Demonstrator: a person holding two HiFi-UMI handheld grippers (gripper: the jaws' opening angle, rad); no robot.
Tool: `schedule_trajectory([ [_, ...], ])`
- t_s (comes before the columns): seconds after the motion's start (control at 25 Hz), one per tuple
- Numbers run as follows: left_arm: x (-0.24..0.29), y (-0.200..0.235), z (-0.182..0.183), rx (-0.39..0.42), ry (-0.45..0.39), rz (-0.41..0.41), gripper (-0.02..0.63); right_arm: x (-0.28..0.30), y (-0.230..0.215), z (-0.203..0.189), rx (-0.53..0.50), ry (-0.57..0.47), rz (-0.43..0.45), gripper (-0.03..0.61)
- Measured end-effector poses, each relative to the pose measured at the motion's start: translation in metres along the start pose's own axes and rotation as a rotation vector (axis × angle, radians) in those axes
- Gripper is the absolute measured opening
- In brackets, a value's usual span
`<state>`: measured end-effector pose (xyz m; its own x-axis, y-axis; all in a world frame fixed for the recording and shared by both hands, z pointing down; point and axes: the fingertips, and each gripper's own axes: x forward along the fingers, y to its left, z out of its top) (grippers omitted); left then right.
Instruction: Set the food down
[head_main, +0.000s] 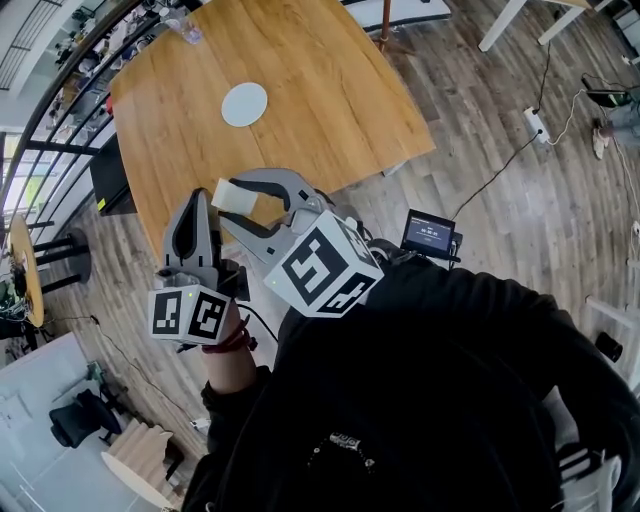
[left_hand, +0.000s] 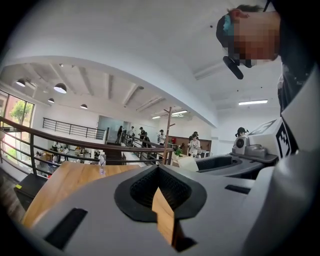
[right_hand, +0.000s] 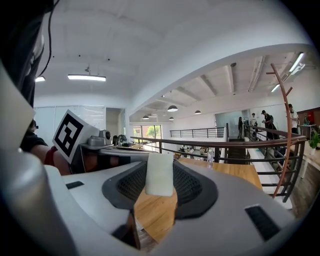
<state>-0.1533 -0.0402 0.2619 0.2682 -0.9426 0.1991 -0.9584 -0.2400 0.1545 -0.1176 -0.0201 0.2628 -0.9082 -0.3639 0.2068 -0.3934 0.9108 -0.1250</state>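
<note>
Room: big open loft kind of place, wood plank floor (head_main: 520, 200), a dark railing (right_hand: 210, 142) running behind the bench, and a few people way off in the background.
Bench: large wooden bench (head_main: 330, 90), seen from steeply above.
On the bench: one white plate (head_main: 244, 104) out toward the middle, plus a small clear bottle (head_main: 190, 30) at the far end.
Right gripper (head_main: 232, 200): fingers clamped on the food (right_hand: 160, 173), a pale whitish block pinched right at the tips.
Food location: up in the air in that grip, over the near part of the bench, well apart from the plate and not resting on anything.
Left gripper (left_hand: 159, 167): fingers closed tip to tip with nothing in them, sitting just beside the right one.
Person: dark sleeves, and a red band on the left wrist (head_main: 232, 342).
</note>
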Motion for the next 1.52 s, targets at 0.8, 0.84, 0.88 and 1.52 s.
schedule_trajectory([
  [0.8,0.070,0.035,0.021,0.024,0.008,-0.114,-0.003,0.042,-0.058,0.011,0.003,0.004,-0.099,0.173],
  [0.84,0.074,0.038,0.023,0.027,0.008,-0.124,-0.003,0.047,-0.061,0.013,0.002,0.004,-0.106,0.173],
  [0.88,0.078,0.041,0.025,0.029,0.009,-0.134,-0.003,0.052,-0.064,0.015,0.003,0.004,-0.112,0.173],
  [1.52,0.124,0.116,0.027,0.013,0.054,-0.205,-0.003,0.132,-0.094,0.028,0.014,0.029,-0.204,0.173],
])
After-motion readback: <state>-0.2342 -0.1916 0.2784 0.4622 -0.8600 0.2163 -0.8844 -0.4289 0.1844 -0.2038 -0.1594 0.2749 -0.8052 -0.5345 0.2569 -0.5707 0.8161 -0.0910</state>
